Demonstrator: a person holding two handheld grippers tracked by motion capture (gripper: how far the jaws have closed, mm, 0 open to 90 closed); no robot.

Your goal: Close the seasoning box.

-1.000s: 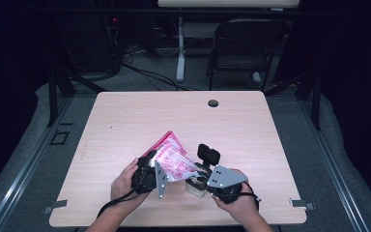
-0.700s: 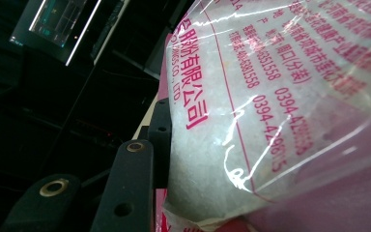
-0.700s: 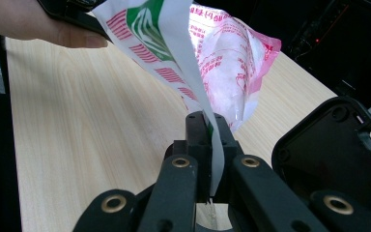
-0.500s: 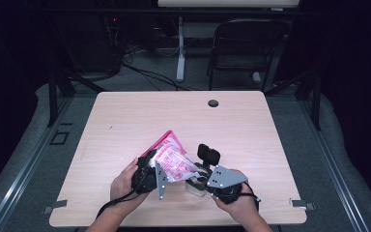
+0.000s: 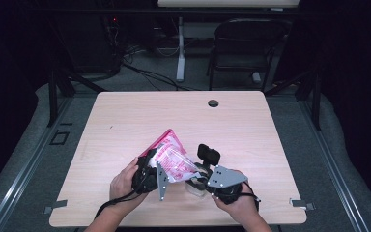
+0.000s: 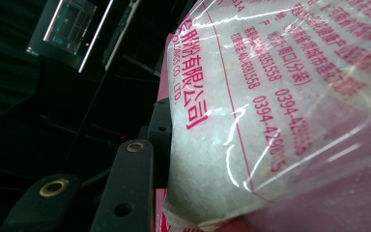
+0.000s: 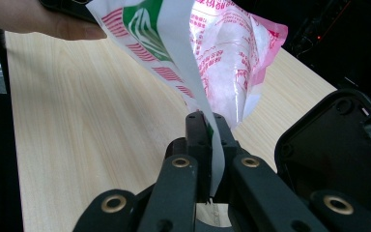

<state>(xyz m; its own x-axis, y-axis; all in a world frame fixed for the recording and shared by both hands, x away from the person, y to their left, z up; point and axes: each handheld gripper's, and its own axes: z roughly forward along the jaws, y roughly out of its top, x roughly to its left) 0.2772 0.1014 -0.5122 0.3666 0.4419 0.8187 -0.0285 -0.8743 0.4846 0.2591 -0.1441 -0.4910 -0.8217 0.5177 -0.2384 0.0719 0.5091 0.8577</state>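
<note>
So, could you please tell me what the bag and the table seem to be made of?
Bag: thin glossy plastic film, probably; it creases, glints and is partly see-through under red print. Table: pale wood-grain top with a matte look, possibly laminate.

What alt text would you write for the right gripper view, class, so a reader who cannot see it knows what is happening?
The right gripper has its black jaws shut on a thin edge of a pink-and-white printed plastic bag, which rises above a light wooden table. A hand shows at the top left, and a black casing sits at the right.
</note>
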